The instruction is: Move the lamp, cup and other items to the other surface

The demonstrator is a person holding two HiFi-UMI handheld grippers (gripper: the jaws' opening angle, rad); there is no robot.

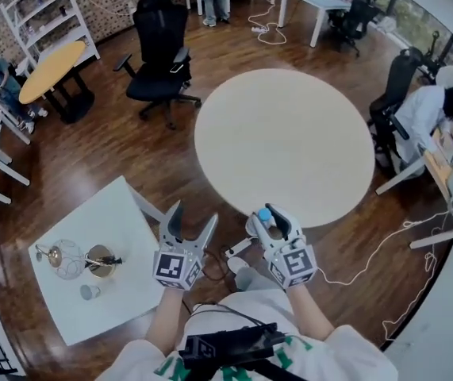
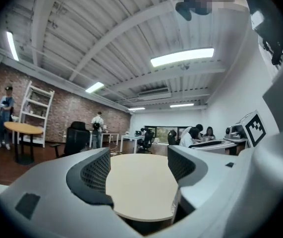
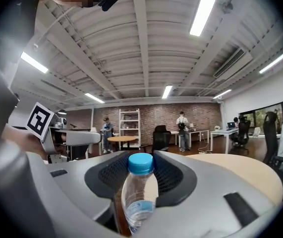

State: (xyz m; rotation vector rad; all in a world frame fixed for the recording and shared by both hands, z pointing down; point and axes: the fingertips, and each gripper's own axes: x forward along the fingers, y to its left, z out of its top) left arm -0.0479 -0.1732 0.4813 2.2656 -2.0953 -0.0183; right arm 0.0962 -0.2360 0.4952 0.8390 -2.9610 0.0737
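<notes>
My right gripper [image 1: 273, 217] is shut on a clear plastic bottle [image 1: 265, 214] with a blue cap, held at the near edge of the round beige table [image 1: 282, 141]. In the right gripper view the bottle [image 3: 140, 195] stands upright between the pads of the right gripper [image 3: 142, 182]. My left gripper [image 1: 193, 215] is open and holds nothing; in the left gripper view this left gripper [image 2: 139, 170] points at the round table [image 2: 141, 190]. On the white square table [image 1: 119, 213] to the left lie a glass-globe lamp [image 1: 67, 259], a brass piece [image 1: 101, 260] and a small cup [image 1: 90, 292].
A black office chair [image 1: 161, 54] stands beyond the two tables, and another chair [image 1: 393, 105] sits at the round table's right. A yellow oval table [image 1: 51, 70] is at the far left. A white cable [image 1: 385, 244] trails over the wooden floor on the right. People sit at desks [image 1: 448, 133] nearby.
</notes>
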